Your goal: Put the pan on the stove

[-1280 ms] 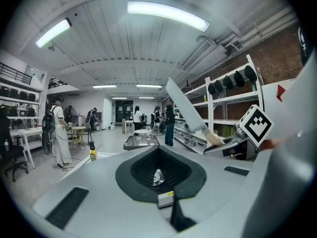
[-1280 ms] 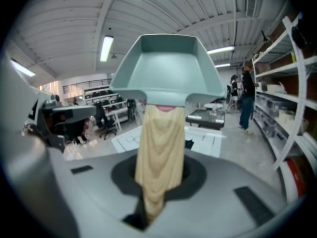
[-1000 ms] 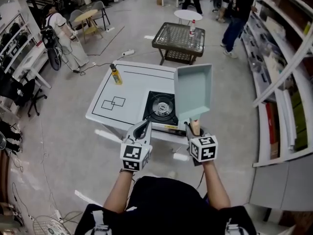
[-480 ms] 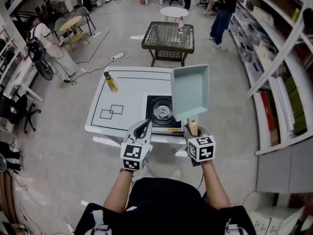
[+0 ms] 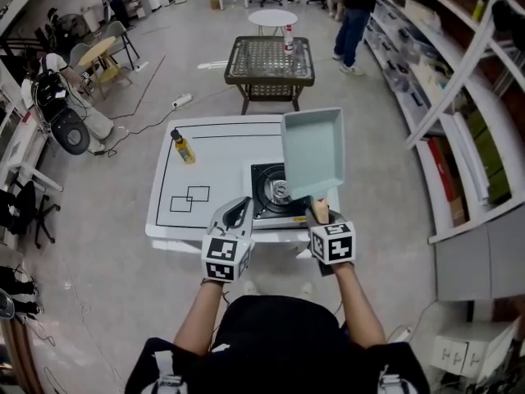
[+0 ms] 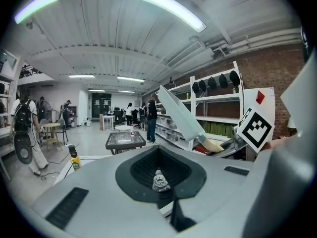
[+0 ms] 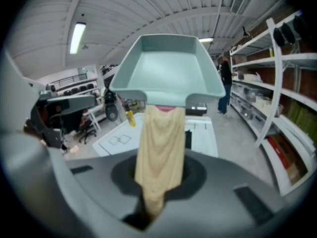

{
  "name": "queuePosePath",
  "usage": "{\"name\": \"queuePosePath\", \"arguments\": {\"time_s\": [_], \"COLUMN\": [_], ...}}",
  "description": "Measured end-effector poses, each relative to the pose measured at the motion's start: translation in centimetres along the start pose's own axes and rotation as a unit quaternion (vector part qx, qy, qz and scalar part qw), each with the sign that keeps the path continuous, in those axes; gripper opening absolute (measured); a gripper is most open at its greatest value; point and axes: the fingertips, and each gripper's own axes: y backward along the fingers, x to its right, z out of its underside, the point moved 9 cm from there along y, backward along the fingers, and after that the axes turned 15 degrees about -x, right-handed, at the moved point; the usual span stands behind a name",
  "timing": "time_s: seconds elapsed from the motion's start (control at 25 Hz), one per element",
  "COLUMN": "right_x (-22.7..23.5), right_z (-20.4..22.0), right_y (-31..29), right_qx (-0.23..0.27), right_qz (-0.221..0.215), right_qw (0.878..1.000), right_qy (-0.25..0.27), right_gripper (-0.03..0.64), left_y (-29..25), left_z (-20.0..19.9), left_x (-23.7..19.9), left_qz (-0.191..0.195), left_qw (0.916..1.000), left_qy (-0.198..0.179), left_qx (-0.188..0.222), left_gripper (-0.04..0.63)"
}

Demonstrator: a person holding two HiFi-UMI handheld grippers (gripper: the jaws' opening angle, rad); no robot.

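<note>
Standing at the near edge of a white table (image 5: pixel 221 150), the person holds both grippers out toward 12 o'clock. At the table's 10 o'clock corner a yellow bottle (image 5: pixel 182 148) stands upright. Two overlapping black outlined squares (image 5: pixel 189 198) are marked nearer the front-left edge.

The left gripper (image 5: pixel 239 209) hovers over the front edge, just at 9 o'clock of the stove (image 5: pixel 269 194). Its jaws are pressed together with nothing between them, and they point toward 12 o'clock. The black stove sits on the table's front-right part with its round burner exposed.

The pan (image 5: pixel 312 150) is a pale teal square one, held in the air and not resting on anything. In the head view it covers the stove's 3 o'clock edge and the table's right side. Its wooden handle (image 5: pixel 320 213) runs back toward 6 o'clock into the right gripper (image 5: pixel 319 217), whose jaws are clamped on the handle's end. In the right gripper view the handle rises straight from between the jaws to 12 o'clock, with the pan's hollow side facing the camera. In the left gripper view the pan shows edge-on and steeply tilted, leaning toward 11 o'clock.

Beyond the table at 12 o'clock stands a wire-top table (image 5: pixel 271 57). Shelves (image 5: pixel 459 138) line the room at 3 o'clock.
</note>
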Motion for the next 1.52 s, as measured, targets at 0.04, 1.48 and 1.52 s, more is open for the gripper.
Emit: {"name": "queuePosePath", "arguments": {"time_s": [0.04,1.48,1.52], "right_x": [-0.3,-3.9,-3.9], "right_z": [0.0,4.6,4.6], "right_y": [-0.4,-12.1,-12.3], "right_qx": [-0.008,-0.252,-0.251], "right_qz": [0.003,0.060,0.059], "right_qw": [1.000,0.962,0.963], "right_qy": [-0.004,-0.083,-0.083], "right_gripper": [0.055,0.057,0.057], "left_y": [0.1,-1.1,-1.1], "left_z": [0.0,2.3,2.2], "left_x": [-0.4,-5.0,-5.2], "left_qz": [0.003,0.025,0.024], "left_qw": [1.0000,0.9995,0.9995], "left_qy": [0.001,-0.008,-0.007], "left_qx": [0.001,-0.019,-0.019], "left_gripper": [0.025,0.025,0.025]}}
